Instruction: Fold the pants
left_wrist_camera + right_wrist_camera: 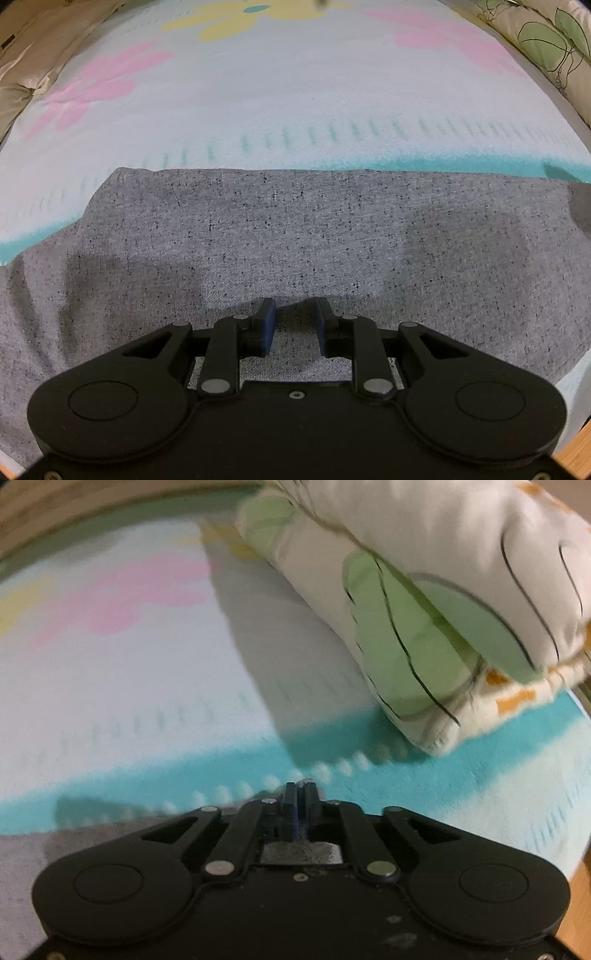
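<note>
The grey speckled pants (295, 236) lie spread across a pale flowered bedsheet (258, 92). My left gripper (294, 308) hovers low over the grey cloth with its jaws apart and nothing between them. My right gripper (300, 794) has its jaws closed together, with a sliver of grey cloth between the fingertips; more of the pants (22, 853) shows at the lower left of the right wrist view, over the sheet's teal band (184, 775). The right wrist view is motion-blurred.
A leaf-print pillow (424, 602) lies close ahead and to the right of my right gripper; it also shows at the top right of the left wrist view (546, 40). Beige bedding (33, 55) lies at the far left. A wooden edge (580, 904) runs at the right.
</note>
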Motion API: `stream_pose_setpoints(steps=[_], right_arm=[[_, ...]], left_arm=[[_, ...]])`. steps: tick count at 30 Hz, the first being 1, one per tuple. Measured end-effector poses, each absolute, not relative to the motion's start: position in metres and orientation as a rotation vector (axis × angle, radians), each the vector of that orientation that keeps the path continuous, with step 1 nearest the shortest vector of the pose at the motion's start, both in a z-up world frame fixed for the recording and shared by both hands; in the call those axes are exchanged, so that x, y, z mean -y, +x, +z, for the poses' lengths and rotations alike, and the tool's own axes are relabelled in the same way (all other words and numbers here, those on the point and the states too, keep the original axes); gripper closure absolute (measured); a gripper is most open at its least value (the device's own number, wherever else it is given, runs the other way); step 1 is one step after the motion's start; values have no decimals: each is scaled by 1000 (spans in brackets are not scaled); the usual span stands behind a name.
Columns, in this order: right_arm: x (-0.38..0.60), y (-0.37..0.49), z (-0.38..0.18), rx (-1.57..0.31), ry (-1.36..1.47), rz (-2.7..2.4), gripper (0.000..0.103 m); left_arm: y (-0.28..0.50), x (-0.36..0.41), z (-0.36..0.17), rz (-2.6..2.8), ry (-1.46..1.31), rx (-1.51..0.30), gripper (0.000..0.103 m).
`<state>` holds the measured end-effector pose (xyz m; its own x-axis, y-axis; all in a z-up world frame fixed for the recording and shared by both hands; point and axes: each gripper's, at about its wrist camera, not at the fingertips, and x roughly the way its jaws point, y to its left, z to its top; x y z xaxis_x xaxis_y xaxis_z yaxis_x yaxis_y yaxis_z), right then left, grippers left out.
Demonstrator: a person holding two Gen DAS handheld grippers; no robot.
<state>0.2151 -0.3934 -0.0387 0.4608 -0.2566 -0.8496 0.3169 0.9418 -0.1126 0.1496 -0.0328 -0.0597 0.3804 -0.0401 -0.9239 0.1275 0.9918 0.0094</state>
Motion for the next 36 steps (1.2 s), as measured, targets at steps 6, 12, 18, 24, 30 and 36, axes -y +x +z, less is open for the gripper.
stream_pose_setpoints(steps=[6,12,18,24,30,36], right_arm=[[429,179,-14,-991,291,-356,66],[457,126,-10,-1041,384,-412,65],[460,91,-9,-1063,539,-398,65],[459,77,-14,-1099,577,-404,64],[459,75,-33,-1134,616,-405,64],[451,94,-41,-1085,579,-415,60]], left_arm=[[148,40,-54,-106,103,-1166,73],[145,52,-45,-159,48,-1183,73],[140,91,-28,-264,45,-1148,73],[139,123,-17,-359,26,-1138,73],[142,137,-17,-396,15,-1122,72],[147,157,-14,-428,22,-1092,68]])
